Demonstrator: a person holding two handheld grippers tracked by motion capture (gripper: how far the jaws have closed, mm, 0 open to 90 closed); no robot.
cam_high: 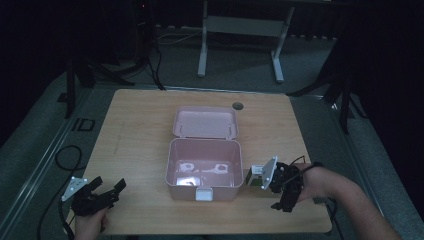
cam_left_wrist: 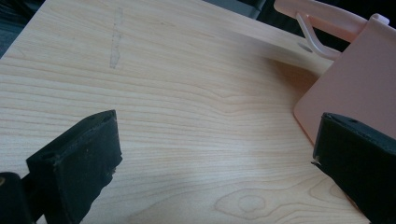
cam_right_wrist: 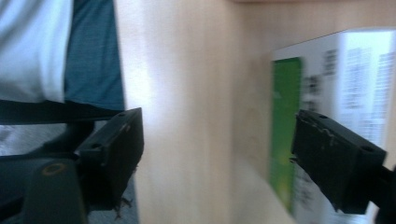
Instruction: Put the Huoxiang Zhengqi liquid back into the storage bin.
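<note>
Right gripper view — green-and-white printed box (cam_right_wrist: 327, 116), blurred

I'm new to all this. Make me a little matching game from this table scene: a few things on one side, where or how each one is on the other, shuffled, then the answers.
Things:
1. pink box
2. lid
3. small green and white carton
4. left gripper

Places or states:
A. flipped back, lying flat behind the box
B. near the table's front left corner, fingers apart with nothing between them
C. middle of the table, open at the top
D. just right of the box, by the right gripper

Pairs: 1-C, 2-A, 3-D, 4-B
</note>
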